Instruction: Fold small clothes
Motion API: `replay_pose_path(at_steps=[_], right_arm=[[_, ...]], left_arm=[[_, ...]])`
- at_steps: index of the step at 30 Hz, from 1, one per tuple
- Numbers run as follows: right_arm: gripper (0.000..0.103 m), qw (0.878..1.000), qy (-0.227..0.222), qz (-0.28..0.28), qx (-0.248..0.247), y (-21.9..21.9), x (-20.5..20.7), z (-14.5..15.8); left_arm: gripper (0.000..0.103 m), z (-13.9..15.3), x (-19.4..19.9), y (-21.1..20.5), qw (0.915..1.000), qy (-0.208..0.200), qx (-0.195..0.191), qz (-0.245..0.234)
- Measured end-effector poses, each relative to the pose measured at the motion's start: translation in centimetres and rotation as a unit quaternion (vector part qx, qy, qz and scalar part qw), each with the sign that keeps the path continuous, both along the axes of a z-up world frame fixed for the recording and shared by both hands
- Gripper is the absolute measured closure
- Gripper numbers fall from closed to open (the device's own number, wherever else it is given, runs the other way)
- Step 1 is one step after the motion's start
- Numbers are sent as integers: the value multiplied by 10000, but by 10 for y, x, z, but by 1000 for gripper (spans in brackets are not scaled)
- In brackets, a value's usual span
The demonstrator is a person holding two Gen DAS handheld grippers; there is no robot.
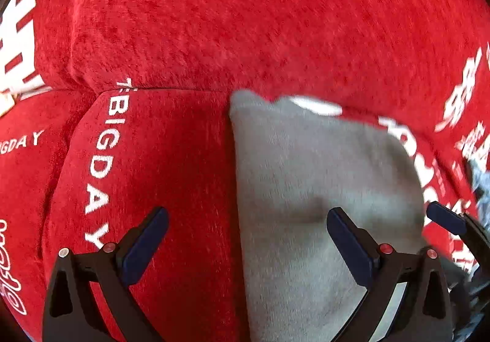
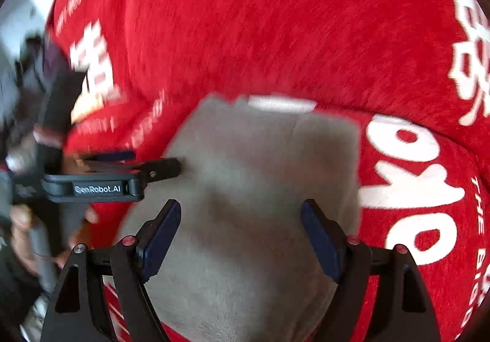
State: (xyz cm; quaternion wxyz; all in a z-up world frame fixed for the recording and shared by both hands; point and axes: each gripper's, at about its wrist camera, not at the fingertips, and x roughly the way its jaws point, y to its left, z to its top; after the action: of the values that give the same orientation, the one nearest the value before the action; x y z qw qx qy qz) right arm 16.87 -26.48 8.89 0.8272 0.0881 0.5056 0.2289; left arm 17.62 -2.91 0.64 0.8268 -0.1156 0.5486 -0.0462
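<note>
A small grey garment [image 1: 321, 189] lies flat on a red sofa seat; it also fills the middle of the right wrist view [image 2: 260, 189]. A white tag [image 2: 281, 103] shows at its far edge. My left gripper [image 1: 248, 225] is open and empty, its right finger over the garment's left part, its left finger over the red seat. My right gripper [image 2: 240, 219] is open and empty, both fingers over the garment. The left gripper also shows in the right wrist view [image 2: 128, 170], at the garment's left edge.
The red sofa cover [image 1: 245, 20] has white lettering and a back cushion rising behind the garment. A seam between seat cushions [image 1: 76, 115] runs at the left. A blue-grey cloth [image 1: 480, 182] shows at the right edge.
</note>
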Motion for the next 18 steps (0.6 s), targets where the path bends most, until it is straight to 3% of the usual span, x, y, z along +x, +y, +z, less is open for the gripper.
replay_pose_path(at_steps=[2, 4, 6, 12, 18], right_arm=[[20, 9996, 189, -41, 220, -3, 16, -4], [20, 9973, 659, 20, 331, 1, 38, -22], [20, 9930, 1137, -86, 292, 4, 58, -48], [20, 9929, 841, -800, -269, 1, 75, -49], [20, 9925, 351, -1101, -395, -33, 26, -19]], left_arm=[[0, -8, 8, -2, 9998, 189, 44, 50], [0, -18, 16, -9, 9986, 287, 436, 34], [0, -28, 18, -16, 9979, 390, 513, 15], [0, -29, 20, -23, 9978, 335, 566, -31], [0, -12, 6, -19, 9989, 155, 400, -175]])
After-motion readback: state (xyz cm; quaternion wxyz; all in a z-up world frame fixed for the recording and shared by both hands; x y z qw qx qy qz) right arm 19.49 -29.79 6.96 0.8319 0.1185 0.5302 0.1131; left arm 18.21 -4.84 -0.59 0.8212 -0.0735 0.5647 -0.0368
